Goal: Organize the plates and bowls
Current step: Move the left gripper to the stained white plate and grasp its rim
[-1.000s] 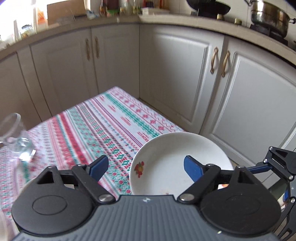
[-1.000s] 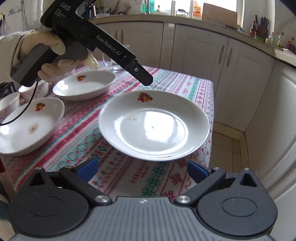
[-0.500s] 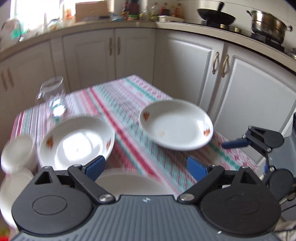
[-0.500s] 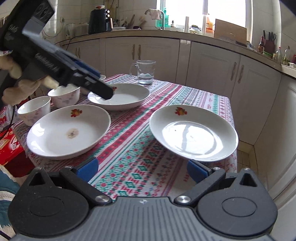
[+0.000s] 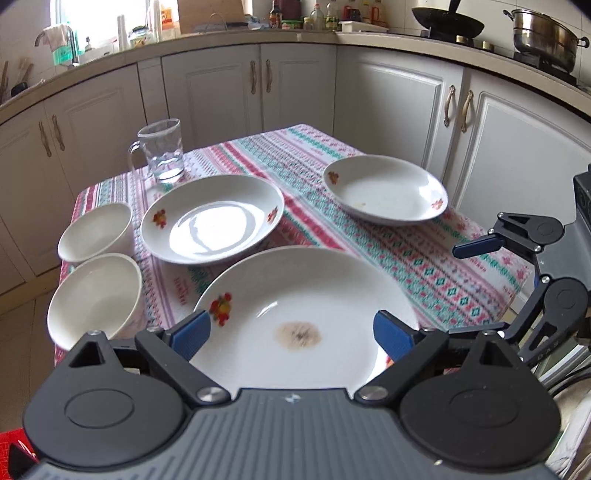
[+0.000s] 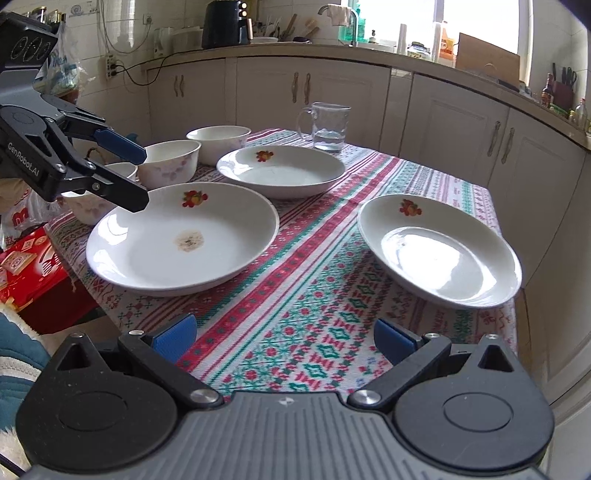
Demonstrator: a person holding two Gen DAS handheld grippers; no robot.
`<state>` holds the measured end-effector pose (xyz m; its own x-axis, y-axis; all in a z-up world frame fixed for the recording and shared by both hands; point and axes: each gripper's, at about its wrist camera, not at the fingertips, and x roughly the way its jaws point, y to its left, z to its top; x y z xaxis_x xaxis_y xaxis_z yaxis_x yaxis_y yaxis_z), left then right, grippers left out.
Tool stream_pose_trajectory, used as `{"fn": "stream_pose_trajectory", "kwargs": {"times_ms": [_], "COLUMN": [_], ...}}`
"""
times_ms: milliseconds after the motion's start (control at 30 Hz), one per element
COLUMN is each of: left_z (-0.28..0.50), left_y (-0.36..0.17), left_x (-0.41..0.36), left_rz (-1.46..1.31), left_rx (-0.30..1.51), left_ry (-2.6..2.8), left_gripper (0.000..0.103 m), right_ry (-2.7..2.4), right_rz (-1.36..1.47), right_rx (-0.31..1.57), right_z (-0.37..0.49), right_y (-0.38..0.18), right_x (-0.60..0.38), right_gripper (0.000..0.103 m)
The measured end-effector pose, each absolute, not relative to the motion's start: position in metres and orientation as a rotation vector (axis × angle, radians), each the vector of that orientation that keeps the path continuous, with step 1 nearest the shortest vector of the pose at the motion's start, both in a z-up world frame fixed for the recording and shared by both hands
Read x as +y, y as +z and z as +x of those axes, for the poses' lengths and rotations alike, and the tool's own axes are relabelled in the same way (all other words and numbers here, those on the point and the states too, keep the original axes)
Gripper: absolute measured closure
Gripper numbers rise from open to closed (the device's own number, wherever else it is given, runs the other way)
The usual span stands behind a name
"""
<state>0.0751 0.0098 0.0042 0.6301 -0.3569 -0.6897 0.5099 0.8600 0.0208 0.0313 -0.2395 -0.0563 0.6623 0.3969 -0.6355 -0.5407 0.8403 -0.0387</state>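
Observation:
Three white flowered plates lie on the patterned tablecloth. The near plate has a brown stain and also shows in the right wrist view. A second plate lies behind it, a third plate at the right edge. Two white bowls stand at the left; the right wrist view shows three bowls. My left gripper is open and empty over the stained plate's near rim. My right gripper is open and empty above the cloth.
A glass mug with some water stands at the table's far side. White cabinets surround the table closely. A red box sits low beside the table. A pot and pan sit on the counter.
Both grippers have pulled back from the right plate and stayed open. The left one has swung left to the stained plate. The right one now views the whole table.

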Motion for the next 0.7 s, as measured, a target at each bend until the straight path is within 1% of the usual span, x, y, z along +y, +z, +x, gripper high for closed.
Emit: {"fn": "stream_pose_trajectory", "kwargs": {"times_ms": [367,700], "left_z": [0.087,0.11], "left_y": [0.0,-0.006], "left_x": [0.03,0.034], "left_rz": [0.221,0.21], "left_rx": [0.743,0.791], "left_ry": [-0.482,-0.481], "left_gripper": [0.008,0.009], "right_ry": [0.617,0.668], "right_rz": [-0.262,-0.266], "right_rx": [0.705,0.714], "right_z": [0.038,0.051], "right_y": [-0.07,-0.077], "right_x": [-0.205,-0.19], "right_gripper": [0.0,0.0]}}
